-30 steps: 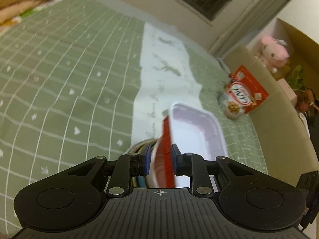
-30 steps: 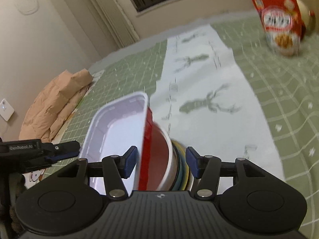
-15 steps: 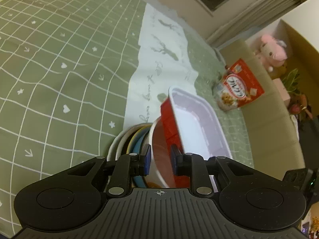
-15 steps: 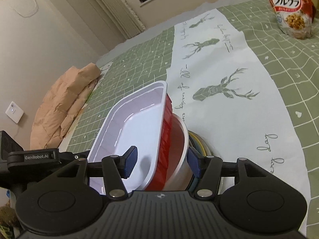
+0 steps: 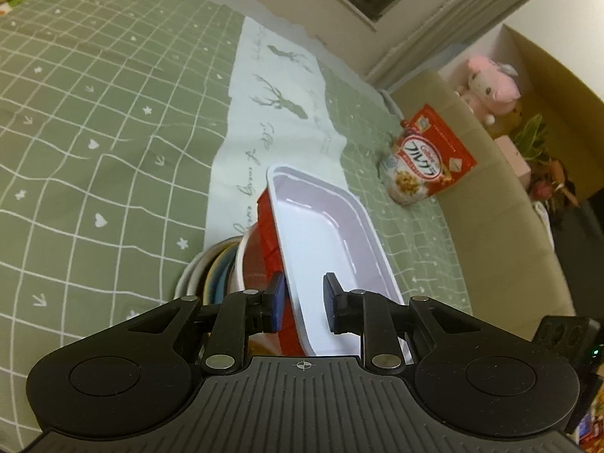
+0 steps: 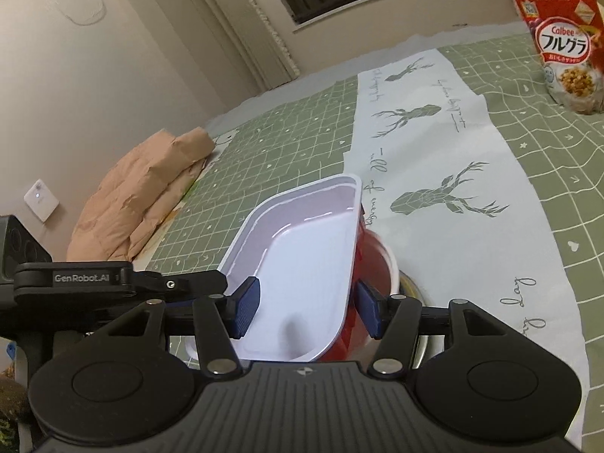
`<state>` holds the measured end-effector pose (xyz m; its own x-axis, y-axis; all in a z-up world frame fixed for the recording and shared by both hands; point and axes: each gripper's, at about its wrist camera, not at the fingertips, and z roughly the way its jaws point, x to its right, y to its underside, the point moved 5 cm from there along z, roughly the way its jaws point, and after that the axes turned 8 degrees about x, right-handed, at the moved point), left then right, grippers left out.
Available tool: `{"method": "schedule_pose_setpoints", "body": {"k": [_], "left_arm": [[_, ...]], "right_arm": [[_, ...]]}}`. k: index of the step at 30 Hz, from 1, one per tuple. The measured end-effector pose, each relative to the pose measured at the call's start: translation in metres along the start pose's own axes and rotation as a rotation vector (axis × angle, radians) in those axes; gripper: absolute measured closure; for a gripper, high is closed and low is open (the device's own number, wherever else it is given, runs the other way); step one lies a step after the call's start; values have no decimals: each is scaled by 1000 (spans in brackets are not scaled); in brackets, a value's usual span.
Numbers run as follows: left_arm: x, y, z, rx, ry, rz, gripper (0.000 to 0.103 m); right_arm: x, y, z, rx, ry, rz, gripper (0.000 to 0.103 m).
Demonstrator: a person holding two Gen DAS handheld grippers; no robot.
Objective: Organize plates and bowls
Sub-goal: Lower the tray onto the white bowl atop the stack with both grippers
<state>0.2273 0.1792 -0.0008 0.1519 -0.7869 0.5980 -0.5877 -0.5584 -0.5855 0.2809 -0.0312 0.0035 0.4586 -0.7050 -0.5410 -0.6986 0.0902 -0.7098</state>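
Note:
A rectangular tray, white inside and red outside (image 5: 321,234), rests tilted in a red bowl with a white rim (image 5: 249,260) that tops a stack of plates and bowls (image 5: 211,275). My left gripper (image 5: 301,302) is open, its fingers either side of the tray's near wall with a gap. My right gripper (image 6: 305,307) is open, its pads straddling the same tray (image 6: 305,249) and the red bowl (image 6: 377,260). The left gripper's body shows at the left of the right wrist view.
The stack stands on a white deer-print runner (image 6: 445,173) over a green checked cloth (image 5: 94,120). A red cereal bag (image 5: 426,162) lies at the right, also in the right wrist view (image 6: 566,49). A folded peach blanket (image 6: 143,188) lies at the left edge. A pink plush toy (image 5: 490,87) sits on a shelf.
The left gripper has opened and let go of the tray's wall. The tray has settled lower into the red bowl. The right gripper stays open around it.

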Motion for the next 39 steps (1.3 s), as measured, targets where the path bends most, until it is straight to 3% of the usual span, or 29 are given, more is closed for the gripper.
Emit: {"method": "schedule_pose_setpoints", "body": {"k": [30, 39], "left_arm": [[3, 16, -2, -11, -29, 16, 79], [9, 9, -18, 33, -11, 10, 79]], "right_arm": [[-8, 13, -10, 17, 30, -58, 46], [-5, 11, -18, 37, 22, -43, 46]]}}
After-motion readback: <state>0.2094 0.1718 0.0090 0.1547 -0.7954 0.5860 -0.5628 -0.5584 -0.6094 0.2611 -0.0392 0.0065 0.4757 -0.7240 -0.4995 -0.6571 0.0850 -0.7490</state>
